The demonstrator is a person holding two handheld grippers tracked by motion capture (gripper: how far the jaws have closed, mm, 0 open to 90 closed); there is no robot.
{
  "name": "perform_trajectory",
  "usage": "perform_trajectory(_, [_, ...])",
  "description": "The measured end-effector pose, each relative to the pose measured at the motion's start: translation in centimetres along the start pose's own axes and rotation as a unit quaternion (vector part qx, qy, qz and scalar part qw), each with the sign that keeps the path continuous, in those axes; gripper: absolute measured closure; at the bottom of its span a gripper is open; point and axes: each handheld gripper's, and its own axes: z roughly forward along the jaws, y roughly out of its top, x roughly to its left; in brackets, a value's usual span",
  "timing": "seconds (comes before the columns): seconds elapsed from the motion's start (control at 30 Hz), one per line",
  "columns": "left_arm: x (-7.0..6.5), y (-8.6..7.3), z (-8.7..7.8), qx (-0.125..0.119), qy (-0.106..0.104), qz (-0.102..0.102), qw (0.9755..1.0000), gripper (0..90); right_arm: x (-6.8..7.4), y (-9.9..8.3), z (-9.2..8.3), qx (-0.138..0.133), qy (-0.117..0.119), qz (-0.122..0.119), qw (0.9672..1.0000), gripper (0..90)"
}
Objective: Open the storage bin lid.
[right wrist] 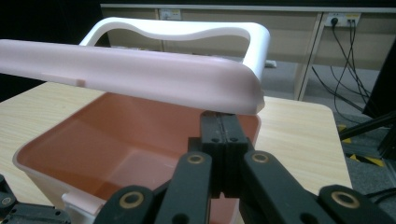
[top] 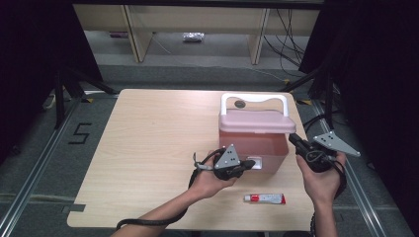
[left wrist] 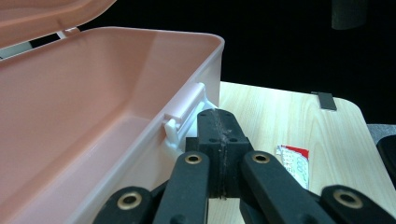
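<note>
Right claw [right wrist: 223, 122] under box lid [right wrist: 140, 77]

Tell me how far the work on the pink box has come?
Done: the lid of the box is partly raised. In hand: the shut right tool sits under the lid edge; the shut left tool touches the front latch. Left, probably: the tube lies outside.
</note>
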Motion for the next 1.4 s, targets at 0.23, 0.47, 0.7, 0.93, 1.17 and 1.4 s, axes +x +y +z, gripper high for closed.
perform_trajectory(0.23, [0.0,0.0,0.0,0.0,-0.001,-0.001,1.0,89.4,0.1,0.5,0.2,-0.013,-0.004,-0.001,0.9999,90.0])
perform_trajectory(0.47, [0.0,0.0,0.0,0.001,-0.001,0.0,1.0,89.4,0.2,0.7,0.3,-0.021,-0.004,0.01,0.9997,90.0])
perform_trajectory(0.7, [0.0,0.0,0.0,0.001,-0.001,0.0,1.0,89.4,0.2,1.0,0.4,-0.03,-0.01,0.008,0.9995,90.0])
perform_trajectory(0.93, [0.0,0.0,0.0,0.0,0.0,0.0,1.0,89.4,0.0,1.3,0.7,-0.039,-0.007,0.003,0.9992,90.0])
perform_trajectory(1.17, [0.0,0.0,0.0,0.001,-0.001,0.0,1.0,89.5,0.0,1.5,0.8,-0.042,-0.008,0.002,0.9991,90.0])
perform_trajectory(1.4, [0.0,0.1,0.0,0.002,-0.001,0.0,1.0,89.4,0.0,1.9,1.0,-0.043,-0.014,-0.004,0.9989,90.0])
